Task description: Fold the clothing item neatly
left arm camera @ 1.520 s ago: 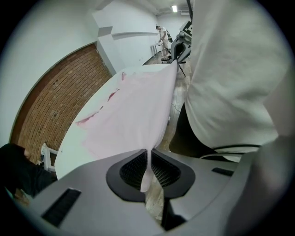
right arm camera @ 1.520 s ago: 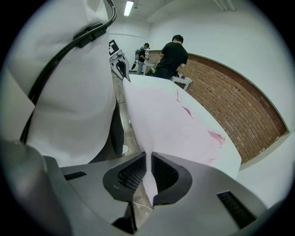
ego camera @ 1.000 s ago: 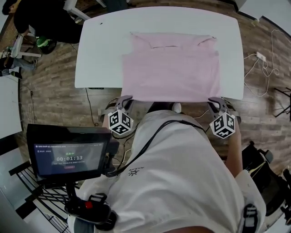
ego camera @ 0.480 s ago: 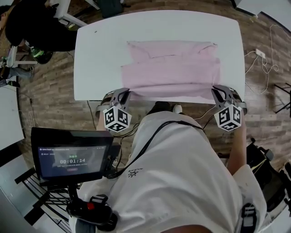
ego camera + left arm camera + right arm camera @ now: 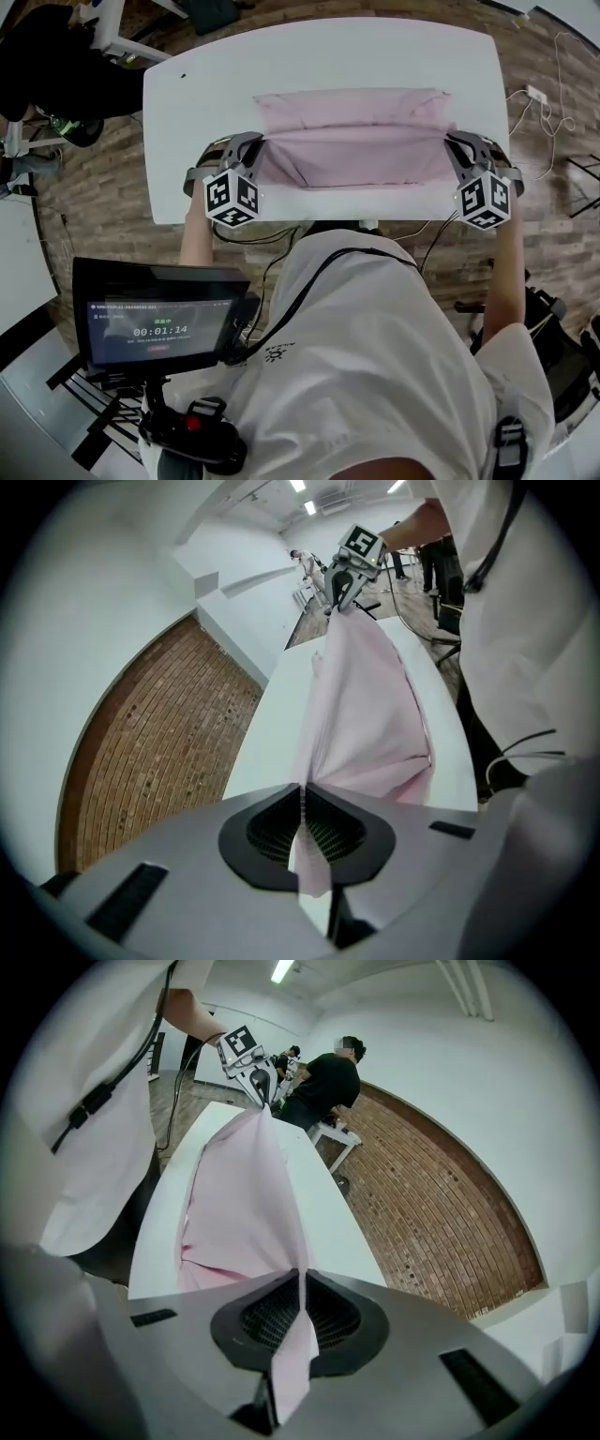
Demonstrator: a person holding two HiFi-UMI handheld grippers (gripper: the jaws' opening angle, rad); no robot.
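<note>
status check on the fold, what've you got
Left gripper and right gripper shut on pink garment corners, jaws just closed tighter. Near edge held up between them, rest on table. Nothing else on table in the way.

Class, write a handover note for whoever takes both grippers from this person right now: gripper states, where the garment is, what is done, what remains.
Left gripper: shut on one corner of the pink garment; its jaws have just closed tighter on the cloth.
Right gripper: shut on the opposite corner; its jaws have likewise just tightened.
Garment: the far part lies flat on the white table. The near edge is lifted and stretched between the grippers.
Done: both corners gripped, fold begun.
Left: probably carry the edge to the far side, lay it down, release, then fold again.
</note>
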